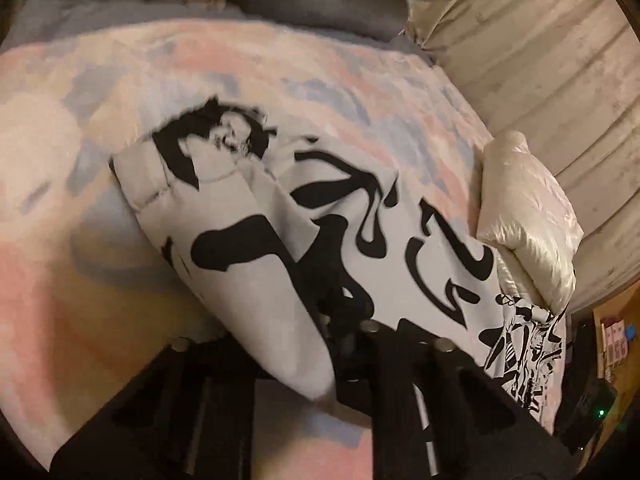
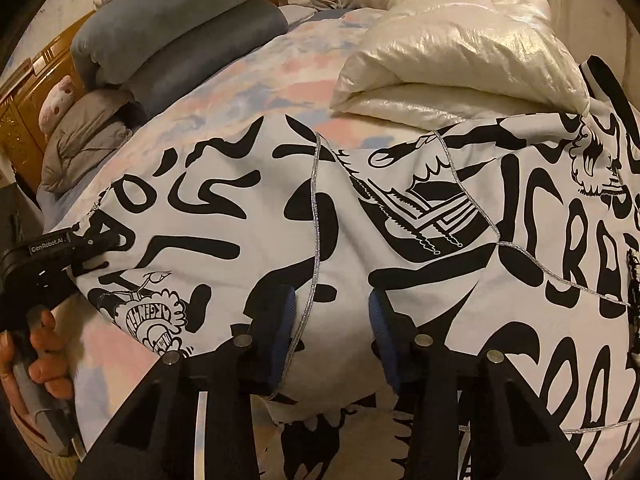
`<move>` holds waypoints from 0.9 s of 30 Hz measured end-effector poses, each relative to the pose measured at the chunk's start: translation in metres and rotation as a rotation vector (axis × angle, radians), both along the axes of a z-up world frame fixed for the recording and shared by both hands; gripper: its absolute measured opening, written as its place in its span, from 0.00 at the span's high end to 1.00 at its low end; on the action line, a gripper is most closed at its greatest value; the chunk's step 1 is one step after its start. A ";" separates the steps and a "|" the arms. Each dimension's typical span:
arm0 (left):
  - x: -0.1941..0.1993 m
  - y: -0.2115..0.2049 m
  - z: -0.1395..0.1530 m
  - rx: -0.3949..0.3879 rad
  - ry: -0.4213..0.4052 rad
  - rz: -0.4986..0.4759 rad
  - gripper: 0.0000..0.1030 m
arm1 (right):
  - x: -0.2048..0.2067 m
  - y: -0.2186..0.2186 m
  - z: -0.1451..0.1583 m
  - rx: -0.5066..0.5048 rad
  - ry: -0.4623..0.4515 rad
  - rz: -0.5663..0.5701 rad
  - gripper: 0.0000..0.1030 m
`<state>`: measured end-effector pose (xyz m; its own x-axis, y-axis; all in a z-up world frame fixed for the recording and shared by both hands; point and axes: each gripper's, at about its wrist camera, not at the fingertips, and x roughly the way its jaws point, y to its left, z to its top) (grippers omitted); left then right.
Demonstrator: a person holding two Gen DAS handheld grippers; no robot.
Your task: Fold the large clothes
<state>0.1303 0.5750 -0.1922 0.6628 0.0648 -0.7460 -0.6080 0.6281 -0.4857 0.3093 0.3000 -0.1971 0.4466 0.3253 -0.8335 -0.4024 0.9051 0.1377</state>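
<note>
A large white garment with black graffiti print (image 2: 248, 216) lies spread on the pastel bedspread (image 2: 280, 76); it also shows in the left wrist view (image 1: 392, 240), with a sleeve (image 1: 224, 248) folded inward. My left gripper (image 1: 340, 332) is shut on a fold of the garment near its hem; it appears at the left edge of the right wrist view (image 2: 94, 242). My right gripper (image 2: 332, 320) hovers over the garment, jaws apart, the blue pads (image 2: 286, 320) on either side of a raised hump of cloth.
A shiny cream puffer jacket (image 2: 452, 52) lies on the bed beyond the garment, also in the left wrist view (image 1: 524, 216). Grey-blue pillows (image 2: 172, 28) and a grey folded jacket (image 2: 80, 140) sit at the bed's far left. A curtain (image 1: 540, 60) hangs at the right.
</note>
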 end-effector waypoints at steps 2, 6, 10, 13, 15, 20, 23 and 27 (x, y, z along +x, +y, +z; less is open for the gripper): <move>-0.004 -0.008 0.014 0.075 -0.009 -0.006 0.94 | -0.001 -0.002 0.002 0.001 0.002 -0.002 0.62; -0.006 -0.030 0.045 0.211 -0.035 -0.022 0.96 | -0.004 -0.006 0.005 0.000 0.003 -0.006 0.62; -0.009 -0.054 0.078 0.305 -0.074 -0.046 0.96 | -0.007 -0.009 0.007 0.000 0.008 -0.008 0.62; -0.011 -0.070 0.098 0.349 -0.093 -0.067 0.96 | -0.008 -0.012 0.008 0.001 0.014 -0.009 0.62; -0.013 -0.080 0.114 0.374 -0.110 -0.083 0.96 | -0.012 -0.017 0.011 0.011 0.024 -0.012 0.62; -0.020 -0.109 0.155 0.418 -0.163 -0.134 0.96 | -0.023 -0.040 0.030 0.073 0.047 -0.043 0.62; -0.027 -0.135 0.182 0.454 -0.204 -0.172 0.97 | -0.034 -0.071 0.045 0.119 0.054 -0.086 0.61; -0.028 -0.179 0.209 0.492 -0.247 -0.240 0.97 | -0.051 -0.120 0.063 0.101 0.036 -0.165 0.61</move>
